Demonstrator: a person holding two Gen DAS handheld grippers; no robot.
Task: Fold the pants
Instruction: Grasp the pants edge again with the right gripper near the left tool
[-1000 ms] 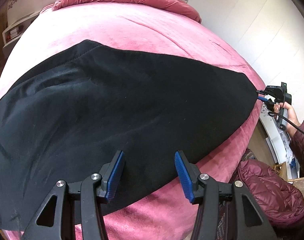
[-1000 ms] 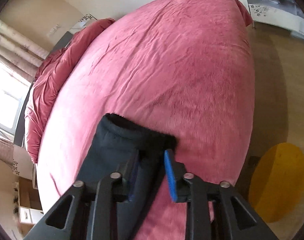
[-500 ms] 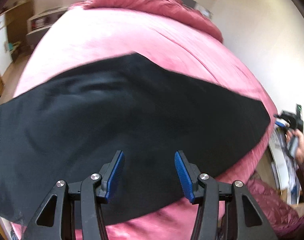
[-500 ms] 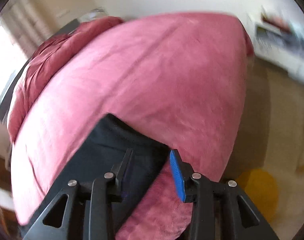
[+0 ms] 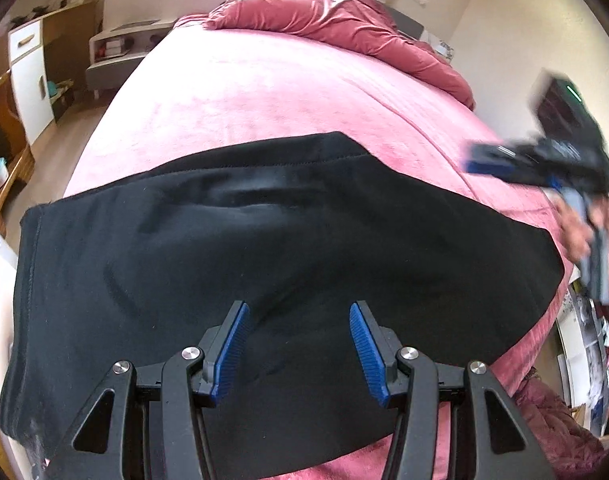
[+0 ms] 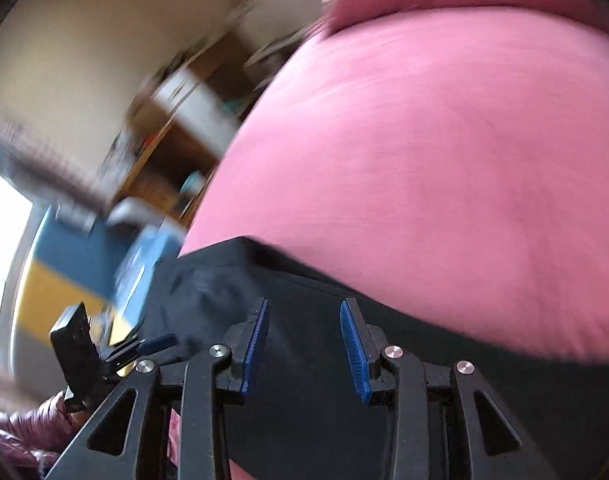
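Observation:
Black pants lie folded lengthwise across the pink bed, waist end at the left, leg end at the right. My left gripper hovers open above their near edge, nothing between its blue pads. In the left wrist view my right gripper is a blurred shape in the air over the bed's right side, held by a hand. In the blurred right wrist view the right gripper stands open above the pants, holding nothing. The left gripper shows at the lower left there.
A crumpled pink duvet is heaped at the bed's head. A white cabinet and a low shelf stand left of the bed. A maroon puffy sleeve is at lower right. A yellow and blue floor mat lies beside the bed.
My right gripper let go of the pants' leg end, opened and swung fast up and across the bed, rolling as it went. The left gripper shifted a little and turned.

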